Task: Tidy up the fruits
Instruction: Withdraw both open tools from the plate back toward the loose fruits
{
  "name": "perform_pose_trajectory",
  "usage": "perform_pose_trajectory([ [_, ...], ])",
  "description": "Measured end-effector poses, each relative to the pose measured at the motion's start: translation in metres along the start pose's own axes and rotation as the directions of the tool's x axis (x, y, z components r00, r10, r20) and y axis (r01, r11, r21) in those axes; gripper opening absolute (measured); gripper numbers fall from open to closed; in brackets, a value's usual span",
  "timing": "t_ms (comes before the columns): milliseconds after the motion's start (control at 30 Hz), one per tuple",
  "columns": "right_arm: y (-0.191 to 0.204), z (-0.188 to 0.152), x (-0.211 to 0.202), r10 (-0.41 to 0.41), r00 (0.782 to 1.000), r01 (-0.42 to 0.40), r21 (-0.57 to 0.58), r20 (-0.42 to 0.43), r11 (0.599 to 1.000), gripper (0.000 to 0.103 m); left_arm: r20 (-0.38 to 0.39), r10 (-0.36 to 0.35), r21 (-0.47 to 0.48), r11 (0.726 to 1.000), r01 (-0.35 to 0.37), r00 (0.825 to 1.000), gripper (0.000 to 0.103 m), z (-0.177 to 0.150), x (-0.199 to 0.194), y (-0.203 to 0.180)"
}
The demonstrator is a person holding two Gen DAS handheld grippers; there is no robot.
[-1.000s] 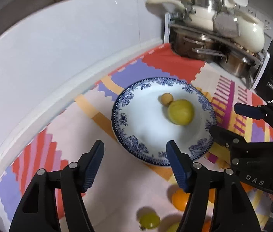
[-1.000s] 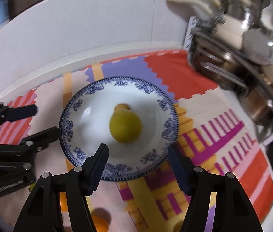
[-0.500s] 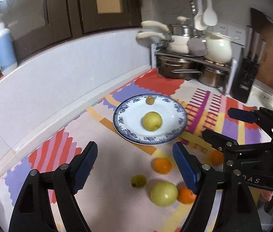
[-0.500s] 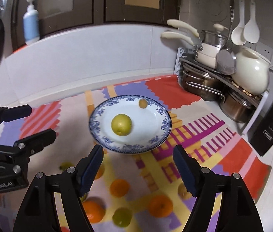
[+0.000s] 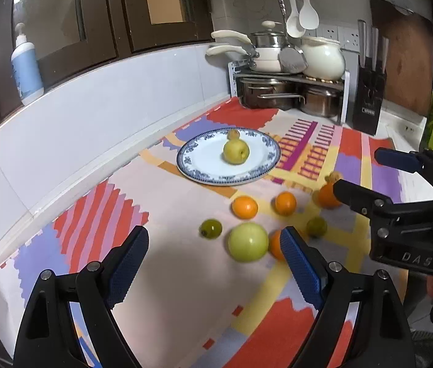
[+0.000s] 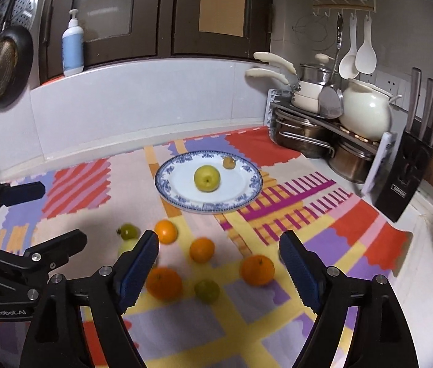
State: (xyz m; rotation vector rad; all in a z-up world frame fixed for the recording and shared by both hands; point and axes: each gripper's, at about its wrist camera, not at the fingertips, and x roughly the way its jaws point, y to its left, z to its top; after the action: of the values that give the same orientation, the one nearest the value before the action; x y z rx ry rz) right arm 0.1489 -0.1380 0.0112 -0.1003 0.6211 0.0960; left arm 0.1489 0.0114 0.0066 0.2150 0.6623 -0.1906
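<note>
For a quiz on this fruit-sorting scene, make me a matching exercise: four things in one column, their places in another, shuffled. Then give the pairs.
Things:
1. yellow-green apple
2. blue pump bottle
3. white ladles
4. large pale green fruit

Places:
A. hanging from hooks above the pot rack
B. on the patterned mat, in front of the left tongs
C. on the blue-rimmed plate
D. on the ledge below the dark cabinets

Pairs: 1-C, 2-D, 3-A, 4-B

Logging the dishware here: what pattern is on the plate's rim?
The plate is white with a blue floral band round its rim, clearest in the right wrist view.
</note>
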Motion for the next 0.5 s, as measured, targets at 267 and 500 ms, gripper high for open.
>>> perform_pose_trajectory([
  [267,0.0,-0.028,0.004,-0.028,0.997,0.029,0.016,-0.065,0.999,0.082,-0.079,-0.019,0.017,1.0,0.02,0.997,0.091,-0.028,0.016,-0.001],
  [500,0.003,-0.043,0.021,-0.017,0.986,0.013,-0.024,-0.166,1.0,0.082,-0.118,-0.046,0.072,0.996,0.055,0.992,0.089,-0.036,0.03,-0.008],
])
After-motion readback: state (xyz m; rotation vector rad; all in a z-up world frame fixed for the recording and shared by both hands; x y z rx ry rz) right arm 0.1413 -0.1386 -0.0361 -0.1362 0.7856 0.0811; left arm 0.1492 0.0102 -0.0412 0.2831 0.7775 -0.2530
